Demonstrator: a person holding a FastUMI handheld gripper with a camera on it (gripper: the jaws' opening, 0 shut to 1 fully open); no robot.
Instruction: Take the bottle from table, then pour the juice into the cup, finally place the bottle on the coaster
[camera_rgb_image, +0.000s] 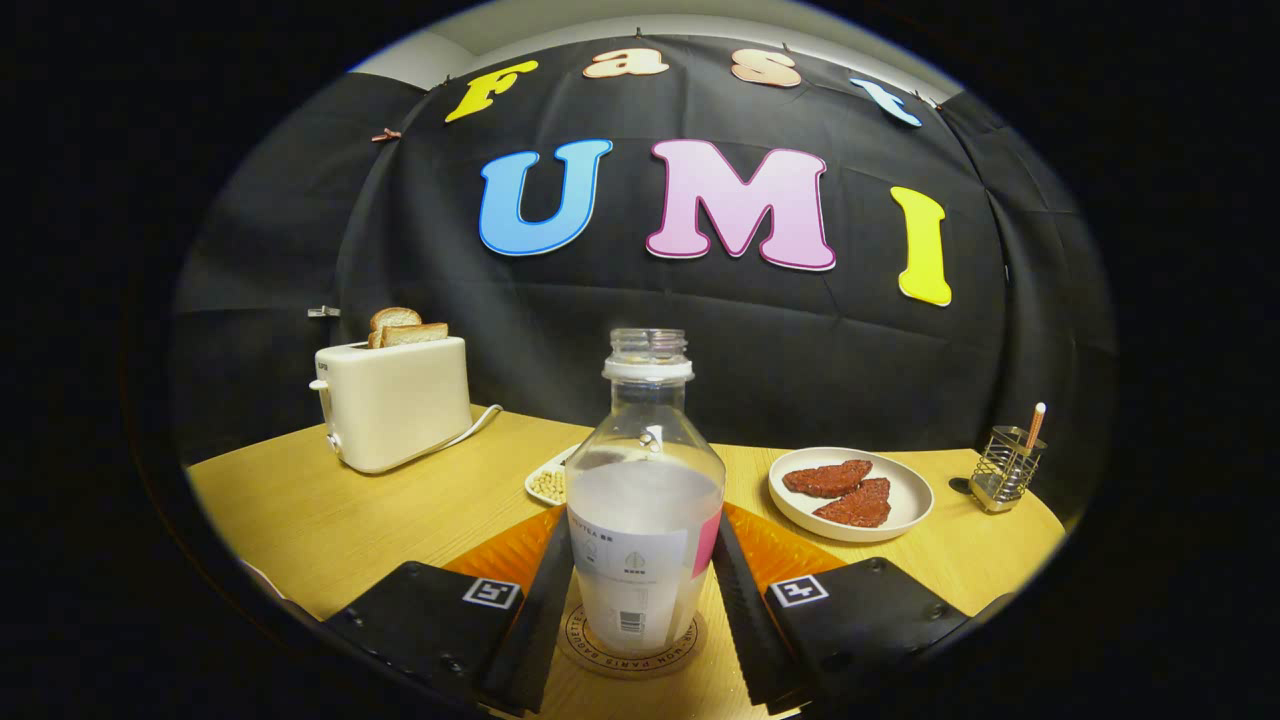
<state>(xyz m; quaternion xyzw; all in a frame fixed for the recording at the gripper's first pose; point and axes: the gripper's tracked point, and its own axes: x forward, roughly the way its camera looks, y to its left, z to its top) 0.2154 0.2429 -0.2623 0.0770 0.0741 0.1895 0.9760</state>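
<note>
The gripper (642, 590) has its two fingers flanking a clear, uncapped glass bottle (646, 500) about half full of pale whitish juice; both fingers lie close along the bottle's lower sides, though whether they press on it cannot be told. The bottle stands upright on a round, light wooden coaster (632, 645) with printed lettering around its rim, on the pale wooden table (330, 520). An orange ribbed mat (790, 555) lies just behind the bottle. Beyond it are a small white dish of beans (550, 482), a white plate (905, 505) holding two reddish-brown patties (845, 492), a cream toaster (393, 402) holding toast, and a wire holder (1005, 468).
</note>
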